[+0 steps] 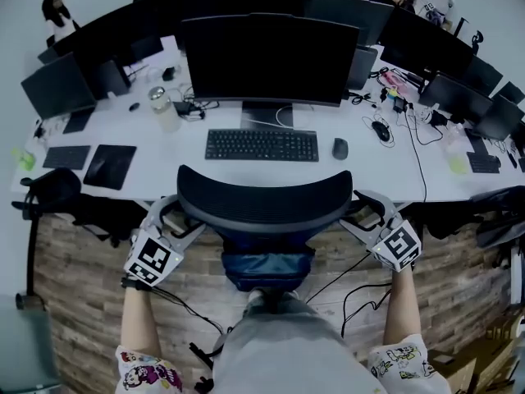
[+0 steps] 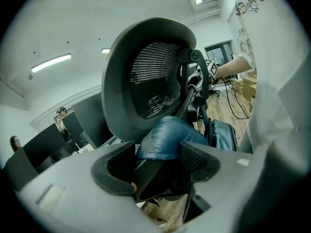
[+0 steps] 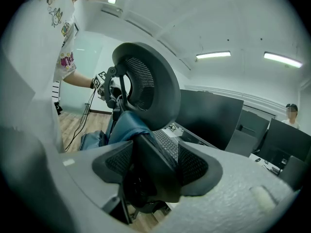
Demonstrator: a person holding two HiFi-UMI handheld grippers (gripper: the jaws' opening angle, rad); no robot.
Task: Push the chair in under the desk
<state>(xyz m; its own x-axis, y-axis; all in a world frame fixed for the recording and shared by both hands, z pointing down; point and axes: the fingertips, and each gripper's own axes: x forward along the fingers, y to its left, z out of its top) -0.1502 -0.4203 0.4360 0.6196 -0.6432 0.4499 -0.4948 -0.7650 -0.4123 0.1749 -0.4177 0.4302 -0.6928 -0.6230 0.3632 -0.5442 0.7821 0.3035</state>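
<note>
Clamping chair [image 1: 264,208] back edges: left hand-held gripper [image 2: 155,166]; right hand-held gripper [image 3: 155,165] | gripper views show pads [image 2: 194,161] biting (head view doesn't)

Counting one chair [image 1: 264,206]; two grippers flanking chair, left gripper [image 1: 182,220] and right gripper [image 1: 361,212]; beyond chair, one desk [image 1: 164,175] bearing three keyboards [image 1: 261,144], two mice [image 1: 340,148].

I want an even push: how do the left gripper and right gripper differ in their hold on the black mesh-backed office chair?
The left gripper holds the black mesh-backed office chair at its back's left edge, the right gripper at the right edge. Blue fabric bulges right at the left gripper's jaws; black frame fills the right gripper's, with the fabric behind. Both jaws stand wide, closed on the backrest's edge.
</note>
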